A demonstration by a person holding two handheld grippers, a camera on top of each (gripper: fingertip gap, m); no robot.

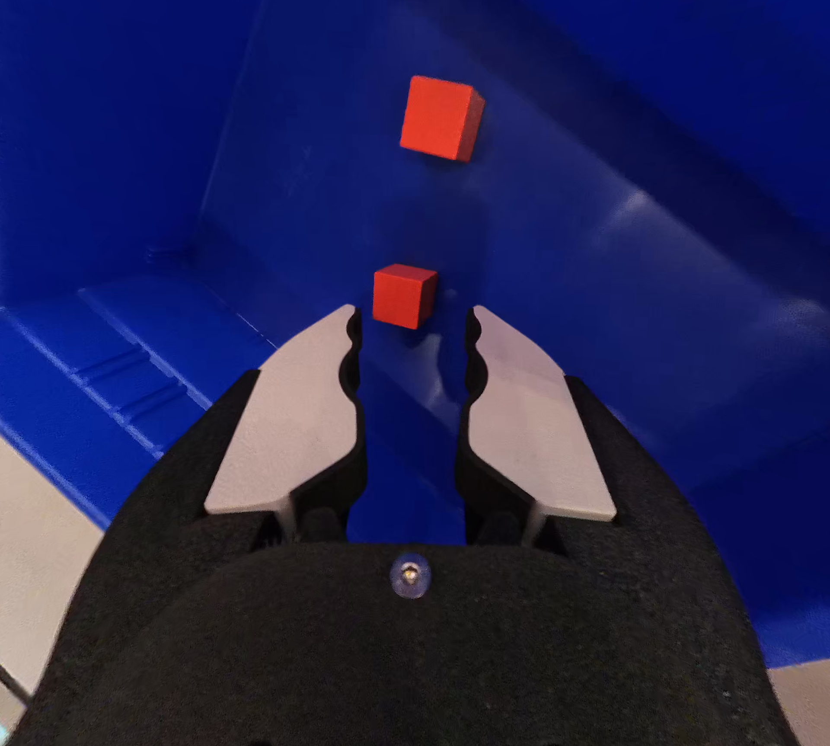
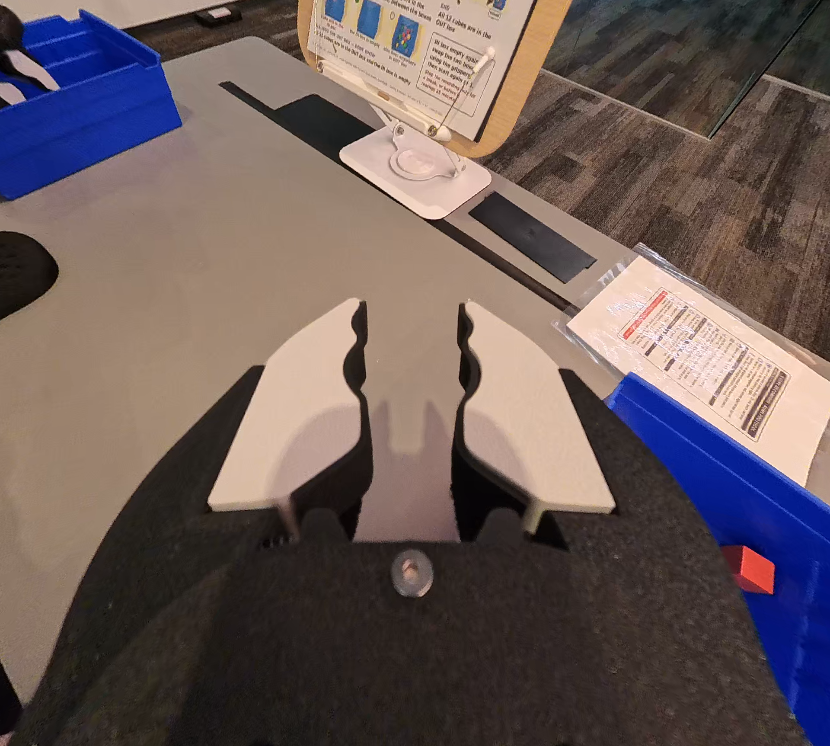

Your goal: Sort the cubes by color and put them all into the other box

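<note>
- Reaching down into a deep blue plastic box, the left hand-held gripper has its two pale grey fingers spread apart with nothing between them.
- Just beyond its fingertips sits a small red wooden cube on the box floor; a second red cube lies farther ahead, apart from the first.
- Over the grey tabletop, the right hand-held gripper hangs with its jaws parted and empty.
- At its right side is another blue plastic box, with one red cube showing inside against the wall.
- At the far left of the tabletop stands the blue box the left gripper is in.
- Farther back, a wood-backed instruction board stands tilted on a white stand, and a printed sheet in a clear plastic sleeve lies by the right-hand box.
</note>
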